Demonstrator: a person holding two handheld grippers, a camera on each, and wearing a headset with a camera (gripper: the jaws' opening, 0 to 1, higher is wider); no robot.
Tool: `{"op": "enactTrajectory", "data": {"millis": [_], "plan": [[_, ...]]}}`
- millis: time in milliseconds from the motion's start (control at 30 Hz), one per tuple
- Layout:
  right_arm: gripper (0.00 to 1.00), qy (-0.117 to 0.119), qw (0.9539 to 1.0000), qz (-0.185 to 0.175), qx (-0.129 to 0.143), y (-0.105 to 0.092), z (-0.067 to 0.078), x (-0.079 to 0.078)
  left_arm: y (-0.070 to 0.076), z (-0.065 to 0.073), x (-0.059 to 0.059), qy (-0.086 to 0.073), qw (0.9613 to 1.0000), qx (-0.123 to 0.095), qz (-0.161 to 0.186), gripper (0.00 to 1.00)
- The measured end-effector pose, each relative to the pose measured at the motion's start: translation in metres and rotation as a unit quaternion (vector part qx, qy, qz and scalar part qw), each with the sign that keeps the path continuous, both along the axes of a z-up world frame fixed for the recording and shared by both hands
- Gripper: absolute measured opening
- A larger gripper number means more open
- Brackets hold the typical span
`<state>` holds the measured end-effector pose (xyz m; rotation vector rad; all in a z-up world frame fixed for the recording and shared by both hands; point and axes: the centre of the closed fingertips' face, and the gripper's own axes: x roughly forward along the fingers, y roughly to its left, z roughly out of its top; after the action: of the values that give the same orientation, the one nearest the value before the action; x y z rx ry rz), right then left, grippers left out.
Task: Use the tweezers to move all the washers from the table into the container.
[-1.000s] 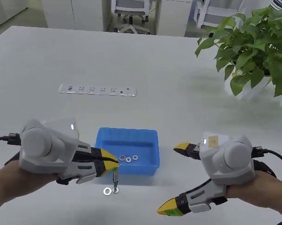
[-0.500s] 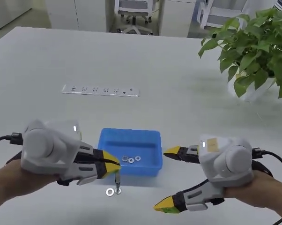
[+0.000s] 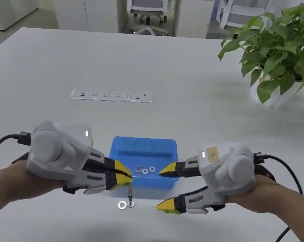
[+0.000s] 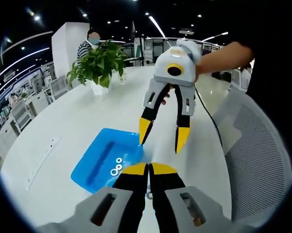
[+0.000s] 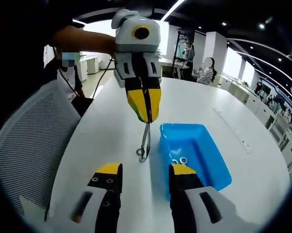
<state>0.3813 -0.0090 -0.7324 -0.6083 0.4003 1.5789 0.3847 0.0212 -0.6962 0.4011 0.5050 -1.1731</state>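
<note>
Left gripper (image 3: 124,176): fingers pressed together, pinching the tweezers (image 3: 130,194). The tweezers point down from the fingertips to the bench (image 3: 202,96). Their tips meet the bench at two washers (image 3: 126,204), which lie side by side just in front of the container (image 3: 142,148). In the right gripper view the tweezers (image 5: 145,141) hang from the left gripper (image 5: 145,114), with their tips at the washers beside the container (image 5: 204,155).

Right gripper (image 3: 166,187): fingers spread, holding nothing. It is low over the bench, just right of the tweezers, with its upper fingertip at the container's near right corner.

Container: blue, open-topped, between the two grippers. Three washers (image 3: 145,170) lie inside, near its front wall.

A power strip (image 3: 111,96) lies beyond the container. A plant (image 3: 278,50) stands at the far right.
</note>
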Motion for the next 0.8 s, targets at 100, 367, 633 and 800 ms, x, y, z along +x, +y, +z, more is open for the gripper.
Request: {"op": "enactTrajectory", "data": {"millis": [100, 367, 633, 800], "plan": [[0.33, -0.006, 0.9999, 0.013, -0.007, 0.005, -0.004, 0.000, -0.002, 0.000, -0.002, 0.003, 1.0000, 0.000, -0.007, 0.05], [0.27, -0.009, 0.9994, 0.034, -0.003, 0.025, -0.006, 0.000, -0.004, 0.001, -0.003, 0.005, 0.9998, 0.005, -0.018, 0.05], [0.21, -0.001, 0.9986, 0.053, -0.005, 0.040, -0.014, -0.003, -0.006, 0.002, -0.004, 0.007, 0.9997, 0.006, -0.022, 0.05], [0.18, 0.005, 0.9981, 0.061, -0.004, 0.047, -0.016, -0.005, -0.007, 0.002, -0.004, 0.007, 0.9997, 0.005, -0.022, 0.05]]}}
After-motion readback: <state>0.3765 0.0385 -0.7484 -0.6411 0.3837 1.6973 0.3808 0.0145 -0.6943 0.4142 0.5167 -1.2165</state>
